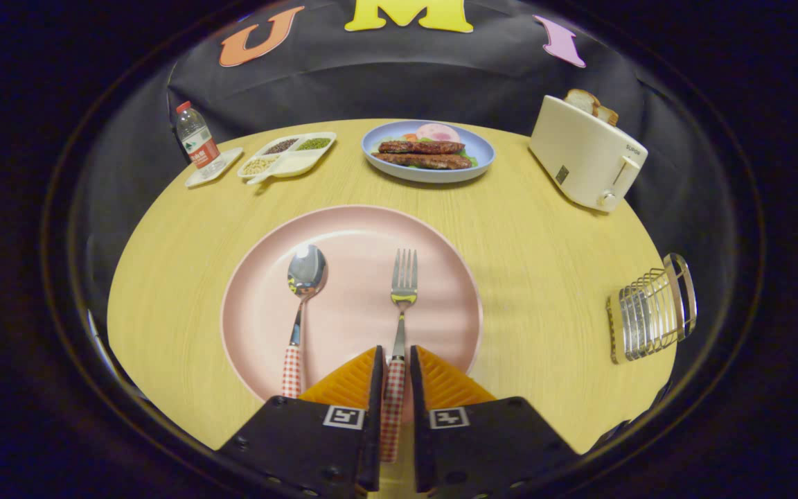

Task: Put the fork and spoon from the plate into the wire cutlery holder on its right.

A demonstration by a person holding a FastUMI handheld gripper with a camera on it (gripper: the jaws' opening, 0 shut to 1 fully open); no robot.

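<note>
**Currently: Fork Handle Seated Between the Fingers, Lift Pending**

Currently the steel fork with the red-and-white checked handle lies on the round pale-pink plate, tines toward 12 o'clock, handle toward 6 o'clock. The hand-held gripper straddles that handle: both fingers sit tight against its sides, so the gripper reads as clenched on the fork. Gripping at the handle, judged from this pose, leaves the tines free to enter the holder first or last as required.

At 9 o'clock of the fork, apart from it, the polished steel spoon with a matching checked handle lies parallel, bowl up, untouched.

The chrome wire cutlery holder stands at 3 o'clock of the plate, well apart, on the light wood-grain round table. Its thin bars are open-spaced; a slim handle could slip through if released askew.

Beyond the plate, at 12 o'clock, sits a blue plate of sausages; at 1 o'clock, a cream toaster holding bread.
</note>
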